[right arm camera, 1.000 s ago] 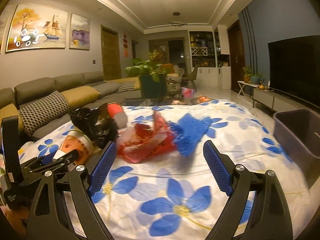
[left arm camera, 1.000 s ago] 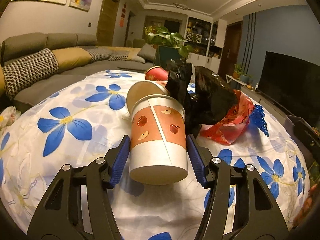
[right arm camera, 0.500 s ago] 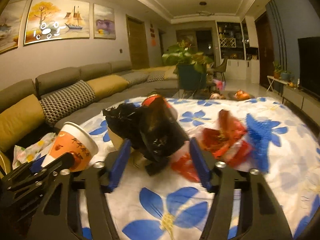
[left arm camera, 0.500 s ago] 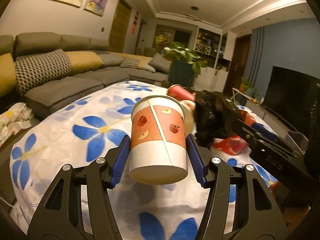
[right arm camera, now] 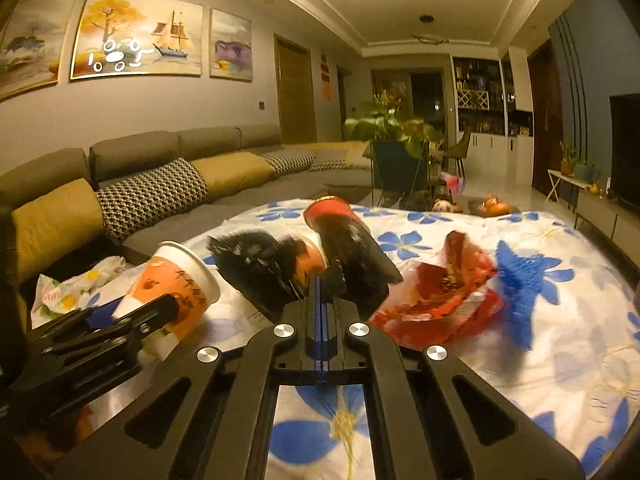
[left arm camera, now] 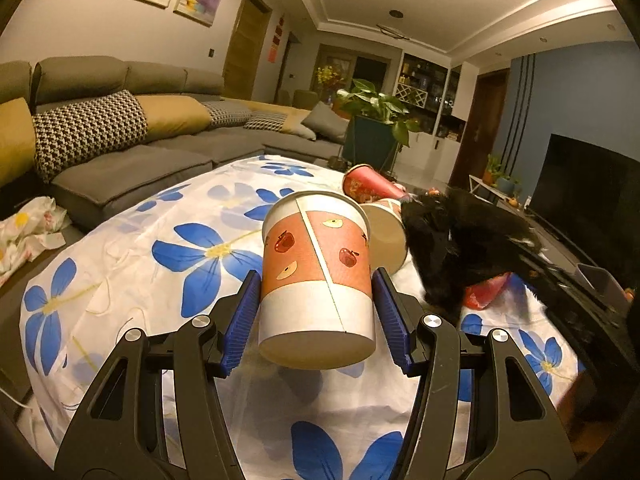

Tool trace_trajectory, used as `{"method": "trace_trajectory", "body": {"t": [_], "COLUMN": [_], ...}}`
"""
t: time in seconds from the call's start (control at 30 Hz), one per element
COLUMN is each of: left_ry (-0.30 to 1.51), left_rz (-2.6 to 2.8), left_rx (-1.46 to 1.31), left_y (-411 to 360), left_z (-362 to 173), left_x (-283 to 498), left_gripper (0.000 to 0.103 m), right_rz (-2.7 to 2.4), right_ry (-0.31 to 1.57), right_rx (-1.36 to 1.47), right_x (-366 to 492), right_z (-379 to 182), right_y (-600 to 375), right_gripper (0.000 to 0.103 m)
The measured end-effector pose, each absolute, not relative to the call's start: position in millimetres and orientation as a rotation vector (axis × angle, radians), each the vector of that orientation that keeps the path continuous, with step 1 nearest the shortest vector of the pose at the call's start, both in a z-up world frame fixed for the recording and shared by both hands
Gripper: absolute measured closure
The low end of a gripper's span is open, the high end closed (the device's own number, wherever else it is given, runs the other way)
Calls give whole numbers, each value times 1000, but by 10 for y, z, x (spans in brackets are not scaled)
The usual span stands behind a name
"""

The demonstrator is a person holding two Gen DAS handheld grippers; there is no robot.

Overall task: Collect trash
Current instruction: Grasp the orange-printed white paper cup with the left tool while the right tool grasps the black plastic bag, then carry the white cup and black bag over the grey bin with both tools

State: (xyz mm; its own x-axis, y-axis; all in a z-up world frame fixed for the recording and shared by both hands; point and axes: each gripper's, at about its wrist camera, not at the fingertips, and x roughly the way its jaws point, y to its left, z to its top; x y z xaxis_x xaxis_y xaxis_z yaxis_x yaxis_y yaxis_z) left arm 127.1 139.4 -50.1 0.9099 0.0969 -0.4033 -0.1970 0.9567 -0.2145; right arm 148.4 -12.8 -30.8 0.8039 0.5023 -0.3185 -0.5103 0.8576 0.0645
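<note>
A: What is nearest in the left wrist view?
B: The left gripper (left arm camera: pixel 316 304). Its jaws are half closed on a paper cup (left arm camera: pixel 316 276), one blue pad on each side. The cup stands upright and is lifted above the table (left arm camera: pixel 132 264), near the close edge.

A: And the right gripper (right arm camera: pixel 322 300)?
B: Its jaws are pressed almost together, and a black plastic bag (right arm camera: pixel 256 268) is pinched between them, just above the middle of the table.

A: What lies behind?
B: A second cup (left arm camera: pixel 384 236) lies on its side, touching the bag, and a red cup (right arm camera: pixel 332 216) lies behind it. To the right of the bag there is a red wrapper (right arm camera: pixel 436 304), then a blue net (right arm camera: pixel 520 280) just beside it. At the right edge I see a grey bin (left arm camera: pixel 600 284). Beyond the far edge there is a sofa (right arm camera: pixel 168 184).
</note>
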Motion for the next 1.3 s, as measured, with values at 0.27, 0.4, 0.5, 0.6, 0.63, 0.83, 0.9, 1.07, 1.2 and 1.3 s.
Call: {"method": "trace_trajectory", "body": {"t": [0.27,0.4,0.5,0.6,0.63,0.83,0.9,1.07,1.2,1.3], "left_ry": [400,395,392,384,382,365,363,349,345,335], "left_rz": [140,131,113,86,79,25,5,-59,-126,-169], "left_rx": [-244,-236,-224,-207,-203,-160,-149,-109,-106,-96], "left_y": [1280,1212,1120,995,959,664,570,280,79,-83], "left_z": [-478,-452,-418,-371,-356,-258,-231,-144,-80,-41], "left_x": [1209,1177,1163,1151,1150,1194,1228,1302,1383,1439], "left_gripper": [47,47,47,47,47,47,47,47,47,47], "right_rz": [546,522,497,470,460,405,386,337,301,268], "right_ry": [267,262,263,260,260,250,242,226,218,207], "right_rx": [-11,-10,7,17,19,34,39,53,66,63], "right_x": [1130,1029,963,921,906,870,858,843,842,838], "right_z": [-79,-53,-31,-3,2,54,73,135,173,214], "right_y": [-461,-666,-827,-976,-1025,-1325,-1421,-1674,-1896,-2031], "right_gripper": [102,102,102,102,102,102,102,102,102,102]}}
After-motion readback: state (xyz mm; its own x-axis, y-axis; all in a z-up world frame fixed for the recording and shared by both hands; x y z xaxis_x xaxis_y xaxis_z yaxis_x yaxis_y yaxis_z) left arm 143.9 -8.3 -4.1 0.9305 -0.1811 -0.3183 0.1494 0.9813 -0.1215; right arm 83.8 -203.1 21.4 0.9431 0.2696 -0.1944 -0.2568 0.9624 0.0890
